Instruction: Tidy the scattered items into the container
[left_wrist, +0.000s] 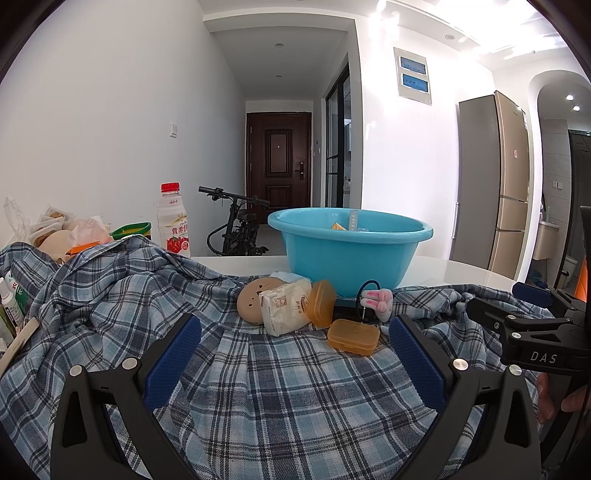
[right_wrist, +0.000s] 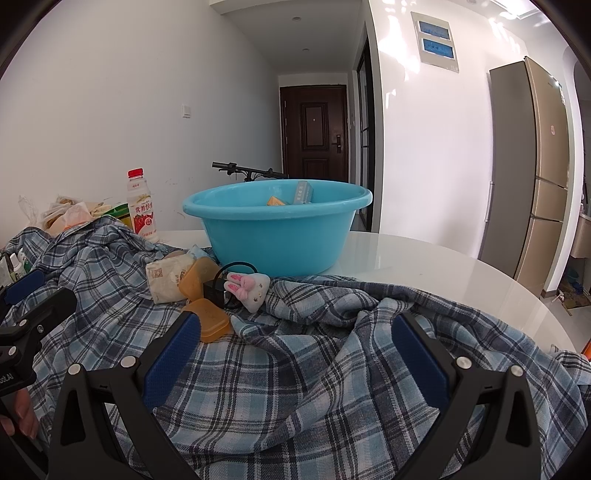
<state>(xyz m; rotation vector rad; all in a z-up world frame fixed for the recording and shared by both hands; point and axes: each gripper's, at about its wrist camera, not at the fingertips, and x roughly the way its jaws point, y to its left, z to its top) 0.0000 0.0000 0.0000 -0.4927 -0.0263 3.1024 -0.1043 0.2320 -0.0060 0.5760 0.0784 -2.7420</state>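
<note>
A blue basin (left_wrist: 347, 251) (right_wrist: 277, 236) stands on the white table and holds a yellow packet and a pale box. In front of it, on a plaid cloth (left_wrist: 258, 387) (right_wrist: 314, 387), lie a flat orange box (left_wrist: 353, 336) (right_wrist: 210, 323), a second orange box (left_wrist: 321, 302) tilted on edge, a white tissue pack (left_wrist: 286, 310) (right_wrist: 166, 278), a tan round face-shaped item (left_wrist: 255, 299), a plush rabbit (left_wrist: 378, 301) (right_wrist: 249, 290) and a black charger with cable (right_wrist: 218, 286). My left gripper (left_wrist: 295, 339) is open, low over the cloth. My right gripper (right_wrist: 295, 336) is open too, its left finger beside the flat orange box.
A red-capped drink bottle (left_wrist: 173, 221) (right_wrist: 142, 206), food bags (left_wrist: 55, 229) and small bottles (left_wrist: 9, 299) crowd the table's left side. The white table edge (right_wrist: 498, 288) curves on the right. A bicycle (left_wrist: 236, 225), door and fridge (left_wrist: 495, 177) stand beyond.
</note>
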